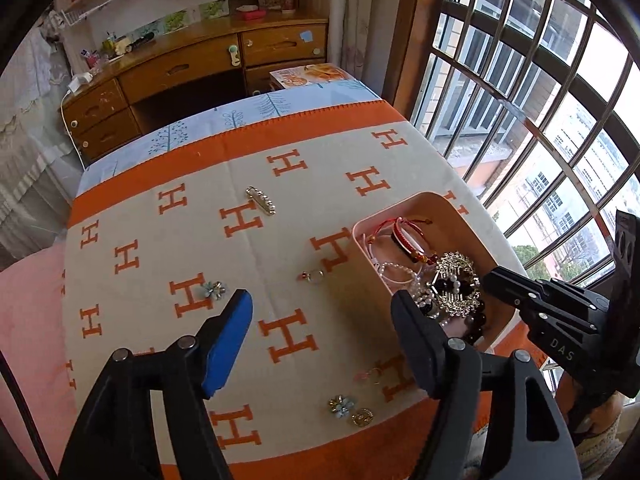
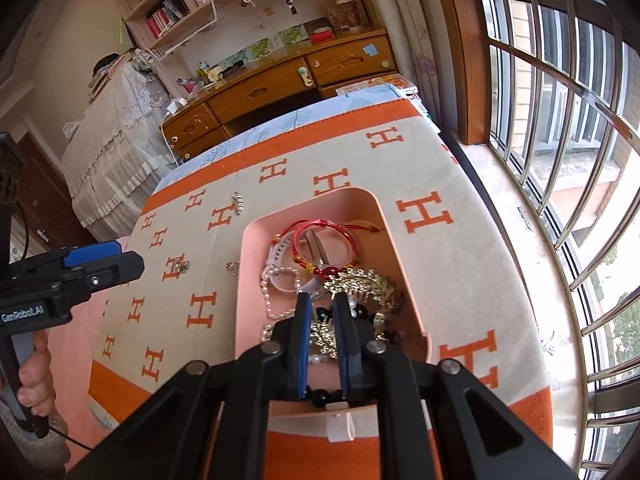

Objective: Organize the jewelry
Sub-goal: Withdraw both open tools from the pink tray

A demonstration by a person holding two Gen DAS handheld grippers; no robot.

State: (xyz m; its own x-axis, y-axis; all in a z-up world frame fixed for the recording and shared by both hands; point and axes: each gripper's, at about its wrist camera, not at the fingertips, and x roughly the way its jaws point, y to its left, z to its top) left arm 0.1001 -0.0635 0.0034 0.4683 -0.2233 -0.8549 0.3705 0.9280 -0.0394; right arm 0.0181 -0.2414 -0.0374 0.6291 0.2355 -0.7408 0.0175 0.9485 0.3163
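A pink box holds a red cord bracelet, pearl strands, dark beads and a gold ornament. My right gripper hangs over the box with its jaws narrowly apart around the gold ornament. My left gripper is open and empty above the cloth, left of the box. Loose on the cloth lie a silver hair clip, a ring, a flower brooch, a flower earring and a gold charm.
The table is covered by a cream and orange H-patterned cloth. A barred window runs along the right edge. A wooden desk stands behind the table. A pink piece lies near the box's front.
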